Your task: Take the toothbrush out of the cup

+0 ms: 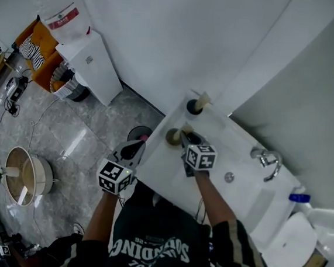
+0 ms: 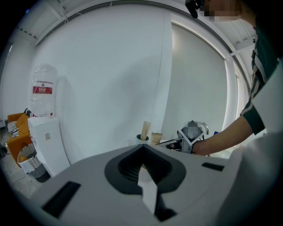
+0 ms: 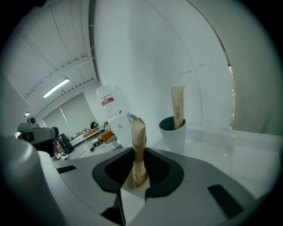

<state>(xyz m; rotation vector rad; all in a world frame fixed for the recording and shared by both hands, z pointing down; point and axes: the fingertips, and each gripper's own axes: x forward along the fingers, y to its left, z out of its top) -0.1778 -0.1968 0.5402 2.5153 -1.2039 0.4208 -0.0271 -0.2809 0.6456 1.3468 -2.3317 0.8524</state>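
Observation:
Two cups stand at the far left end of the white sink counter (image 1: 249,196). The farther white cup (image 1: 193,107) (image 3: 172,132) holds one paper-wrapped toothbrush (image 3: 177,106). The nearer brownish cup (image 1: 172,137) holds a second wrapped toothbrush (image 3: 138,150). It stands upright between the jaws of my right gripper (image 1: 184,138) (image 3: 135,187), which looks shut on its lower part just above the cup's rim. My left gripper (image 1: 136,147) (image 2: 148,190) hangs off the counter's left edge over the floor, jaws together and empty, pointing toward the cups.
A chrome faucet (image 1: 267,159) and a drain (image 1: 228,177) sit in the basin to the right, and a blue-capped bottle (image 1: 299,198) at the far right. A white water dispenser (image 1: 88,64) stands against the wall to the left. A round stool (image 1: 28,175) is on the floor.

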